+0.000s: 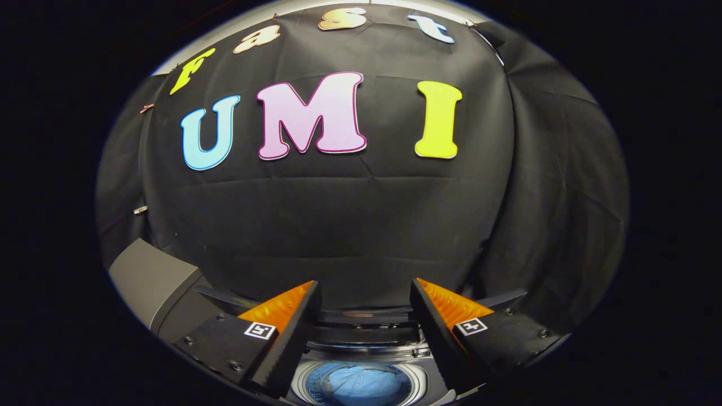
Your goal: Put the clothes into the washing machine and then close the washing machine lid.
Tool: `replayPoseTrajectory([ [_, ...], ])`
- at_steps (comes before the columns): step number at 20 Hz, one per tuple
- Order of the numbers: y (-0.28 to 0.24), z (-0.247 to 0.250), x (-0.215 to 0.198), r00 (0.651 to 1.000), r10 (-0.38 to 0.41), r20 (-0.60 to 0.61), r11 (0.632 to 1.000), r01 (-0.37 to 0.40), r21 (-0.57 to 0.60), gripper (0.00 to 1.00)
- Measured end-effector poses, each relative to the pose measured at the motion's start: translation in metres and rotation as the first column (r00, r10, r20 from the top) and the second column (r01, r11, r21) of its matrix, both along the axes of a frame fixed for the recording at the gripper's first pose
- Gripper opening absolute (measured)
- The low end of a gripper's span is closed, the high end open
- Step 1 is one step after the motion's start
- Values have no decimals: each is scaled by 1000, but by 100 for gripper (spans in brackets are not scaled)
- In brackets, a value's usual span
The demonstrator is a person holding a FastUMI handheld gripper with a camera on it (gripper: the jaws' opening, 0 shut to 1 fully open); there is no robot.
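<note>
blue clothes (361, 384) are lying inside the washing machine (361, 344) drum, below and between the gripper (365, 293) fingers, which are spreading wide, gripping nothing.

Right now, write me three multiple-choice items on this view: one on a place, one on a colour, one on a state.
1. Where do the clothes lie?
A. inside the washing machine drum
B. between the jaws
C. on the raised lid

2. What colour are the clothes?
A. red
B. blue
C. yellow

3. How does the gripper stand?
A. shut on the clothes
B. shut on the lid
C. open, holding nothing

Answers: 1 A, the cloth sits in the round drum below the jaws. 2 B, it shows blue. 3 C, the jaws stand wide apart.
</note>
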State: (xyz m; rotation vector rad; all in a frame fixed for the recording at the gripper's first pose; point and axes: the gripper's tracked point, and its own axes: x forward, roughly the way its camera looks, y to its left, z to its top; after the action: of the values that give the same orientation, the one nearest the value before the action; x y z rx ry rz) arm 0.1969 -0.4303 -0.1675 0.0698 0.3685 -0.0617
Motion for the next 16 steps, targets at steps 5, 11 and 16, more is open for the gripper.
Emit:
replayPoseTrajectory([
  [5,3,-1,-15,1000,-24,-8,1000,24,-6,99],
  [11,5,-5,-35,999,-31,-19,999,31,-10,99],
  [16,6,-9,-50,999,-36,-26,999,36,-13,99],
])
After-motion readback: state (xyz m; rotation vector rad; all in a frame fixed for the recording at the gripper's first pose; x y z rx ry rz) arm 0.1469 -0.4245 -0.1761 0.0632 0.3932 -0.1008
